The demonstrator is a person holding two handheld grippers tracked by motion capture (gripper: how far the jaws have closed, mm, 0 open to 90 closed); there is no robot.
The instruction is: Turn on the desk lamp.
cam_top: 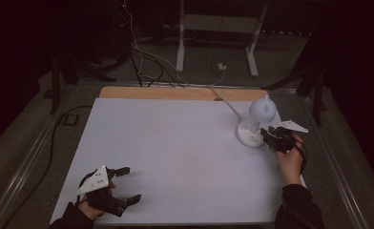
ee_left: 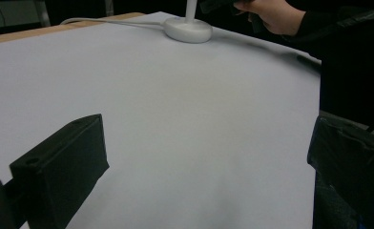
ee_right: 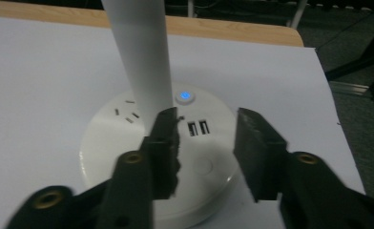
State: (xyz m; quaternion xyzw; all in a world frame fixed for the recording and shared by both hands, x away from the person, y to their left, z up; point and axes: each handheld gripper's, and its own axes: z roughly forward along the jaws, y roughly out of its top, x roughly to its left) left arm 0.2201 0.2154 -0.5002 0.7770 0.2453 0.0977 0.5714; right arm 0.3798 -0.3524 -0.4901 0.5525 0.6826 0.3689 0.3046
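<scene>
A white desk lamp stands at the right of the white table, with a round base (cam_top: 250, 135), an upright stem (ee_right: 140, 57) and a rounded head (cam_top: 262, 109). Its base (ee_right: 128, 143) carries a lit blue button (ee_right: 185, 96), two USB ports (ee_right: 199, 128) and socket slots. My right gripper (cam_top: 270, 135) hovers at the base's near edge, open, jaws over the base top (ee_right: 205, 143) with nothing between them. My left gripper (cam_top: 128, 183) rests at the table's near left, open and empty (ee_left: 204, 157). The lamp base (ee_left: 188, 29) appears far off in the left gripper view.
A white cable (cam_top: 225, 102) runs from the lamp toward the table's far wooden edge (cam_top: 175, 93). Beyond the table stand a white frame (cam_top: 218, 28) and loose cables (cam_top: 142, 62) on the floor. A metal rail (cam_top: 27, 157) runs along the left side.
</scene>
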